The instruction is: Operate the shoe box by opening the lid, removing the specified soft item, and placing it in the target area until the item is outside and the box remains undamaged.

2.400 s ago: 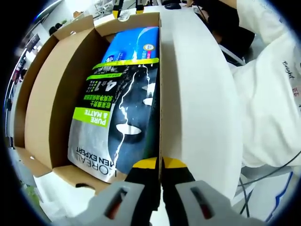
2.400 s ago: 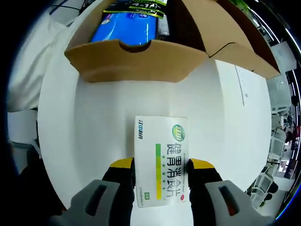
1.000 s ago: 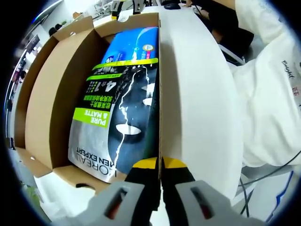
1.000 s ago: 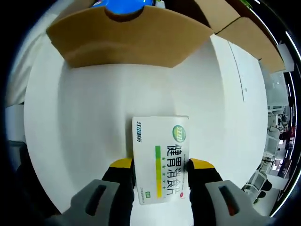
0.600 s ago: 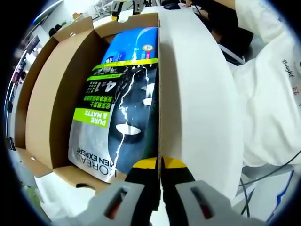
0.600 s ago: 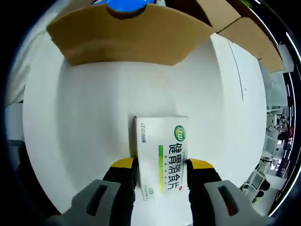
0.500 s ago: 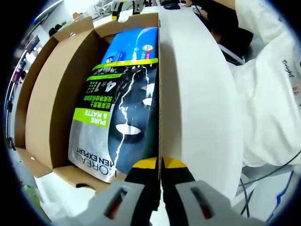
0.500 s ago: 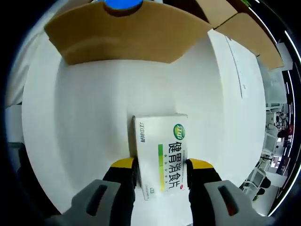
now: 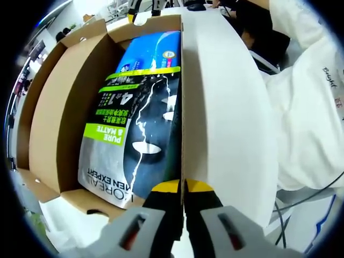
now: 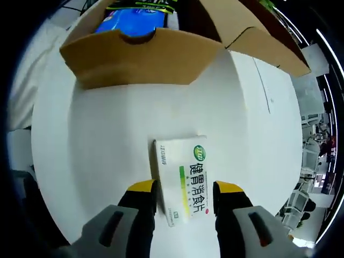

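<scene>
though open, shoe box point(image 9: 59, 107) with pouch point(image 9: 134, 123) inside.

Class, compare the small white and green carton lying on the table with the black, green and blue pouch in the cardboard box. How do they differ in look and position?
The carton is a stiff white box with a green stripe; the pouch is a glossy flat pack in black, lime and blue. The carton lies out on the white table between the right gripper jaws; the pouch sits inside the cardboard box. The carton looks much smaller. Both carry printed text.
</scene>
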A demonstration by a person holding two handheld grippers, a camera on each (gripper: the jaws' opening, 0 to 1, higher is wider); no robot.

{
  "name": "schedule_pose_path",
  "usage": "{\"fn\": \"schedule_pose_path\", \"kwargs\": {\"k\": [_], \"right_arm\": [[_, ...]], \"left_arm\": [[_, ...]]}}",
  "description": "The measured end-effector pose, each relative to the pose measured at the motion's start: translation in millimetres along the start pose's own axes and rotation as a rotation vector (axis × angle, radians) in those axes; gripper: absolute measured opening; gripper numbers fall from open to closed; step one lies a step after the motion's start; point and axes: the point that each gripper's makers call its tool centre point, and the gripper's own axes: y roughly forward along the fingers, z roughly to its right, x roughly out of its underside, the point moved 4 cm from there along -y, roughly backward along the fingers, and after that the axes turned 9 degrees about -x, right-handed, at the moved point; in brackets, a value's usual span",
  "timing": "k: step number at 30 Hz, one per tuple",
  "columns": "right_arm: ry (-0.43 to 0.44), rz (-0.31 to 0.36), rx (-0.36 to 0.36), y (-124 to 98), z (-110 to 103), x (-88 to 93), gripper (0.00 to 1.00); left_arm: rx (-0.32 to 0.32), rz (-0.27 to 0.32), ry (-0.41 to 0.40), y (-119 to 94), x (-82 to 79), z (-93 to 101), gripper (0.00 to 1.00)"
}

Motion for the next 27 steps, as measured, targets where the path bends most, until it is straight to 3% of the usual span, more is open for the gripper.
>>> {"fn": "schedule_pose_path", "kwargs": {"k": [3, 6, 7, 13, 16, 19, 25, 27], "right_arm": [[0.107, 0.073, 0.0, -8, 1, -5.1, 0.4], [0.128, 0.161, -0.002, -18, 1, -14.4, 0.4], [0.148, 0.223, -0.002, -25, 0, -22.4, 0.4], [0.153, 0.387, 0.012, -57, -3, -49.9, 0.36], [0.245, 0.485, 0.039, -71, 26, -52.9, 0.32], [0.237, 0.533, 0.034, -77, 38, -56.4, 0.29], [0.228, 0.627, -0.001, -79, 41, -72.1, 0.3], [0.234, 0.629, -0.01, -76, 40, -75.3, 0.23]], "left_arm": [[0.003, 0.001, -0.004, 0, 0.0, -2.4, 0.01], [0.005, 0.0, -0.007, 0, 0.1, -3.8, 0.01], [0.005, 0.0, -0.007, 0, 0.1, -4.6, 0.01], [0.003, 0.0, -0.006, 0, 0.0, -8.6, 0.01], [0.0, 0.0, -0.006, 0, 0.0, -4.7, 0.01], [0.0, 0.001, -0.005, 0, -0.1, -8.1, 0.01], [0.003, -0.001, -0.009, 0, -0.2, -5.4, 0.01], [0.003, -0.002, -0.009, 0, -0.1, -3.7, 0.01]]}}
